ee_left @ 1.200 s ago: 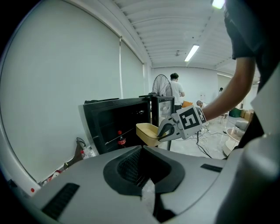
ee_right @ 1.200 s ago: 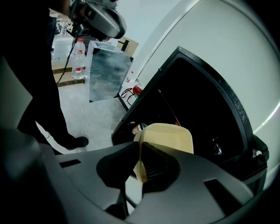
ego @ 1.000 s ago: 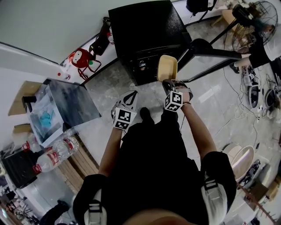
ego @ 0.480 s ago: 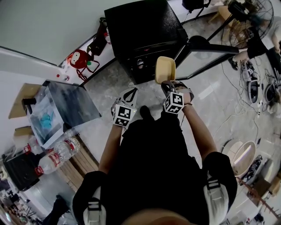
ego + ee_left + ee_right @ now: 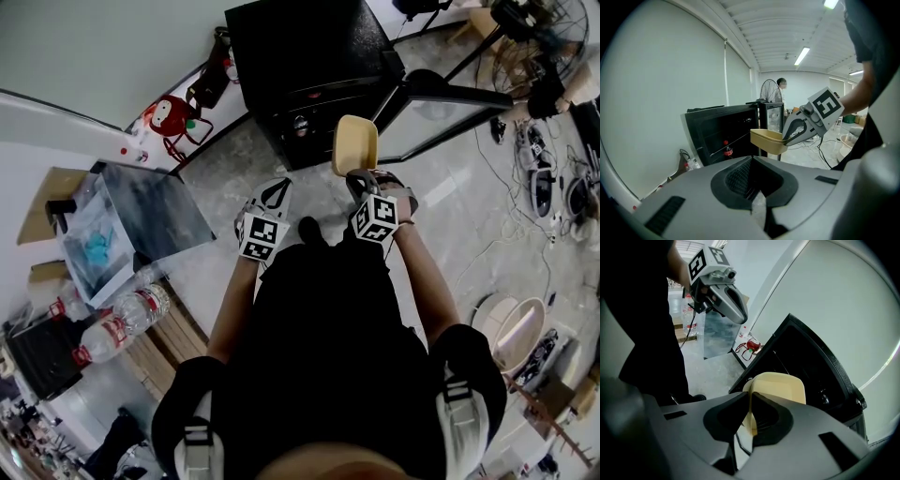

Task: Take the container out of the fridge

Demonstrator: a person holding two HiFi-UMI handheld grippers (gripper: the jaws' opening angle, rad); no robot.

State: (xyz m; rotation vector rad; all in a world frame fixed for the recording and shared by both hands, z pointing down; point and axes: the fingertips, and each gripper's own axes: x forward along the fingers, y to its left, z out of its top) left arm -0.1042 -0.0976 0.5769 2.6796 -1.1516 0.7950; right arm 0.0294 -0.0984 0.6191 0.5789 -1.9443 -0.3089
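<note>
The pale-yellow, shallow plastic container (image 5: 780, 385) is out of the squat black fridge (image 5: 300, 47). It hangs in the air just in front of the open cavity, above the grey floor and resting on nothing. The right gripper (image 5: 750, 411) holds it: its fingers pinch one rim wall, with the rest of the tray sticking out beyond them towards the fridge. The left gripper (image 5: 752, 185) hovers beside it, apart from the tray, with its fingers pressed together on nothing.

The step in hand looks like carrying the tray clear, and the task seems close to done. The grip is on one edge only, so the tray can swing or slip. It is best held level and drawn slowly and straight back from the fridge. The glass fridge door (image 5: 441, 117) stands swung wide on the person's right, so the tray should be kept away from its edge. If the tray sags, the free left gripper could open and steady the far rim.

By count there is one container, one fridge with one door, and two grippers. On the wire shelf inside the fridge, one dark red-capped bottle (image 5: 725, 150) is visible. Whether anything lies in the container, I cannot tell.
</note>
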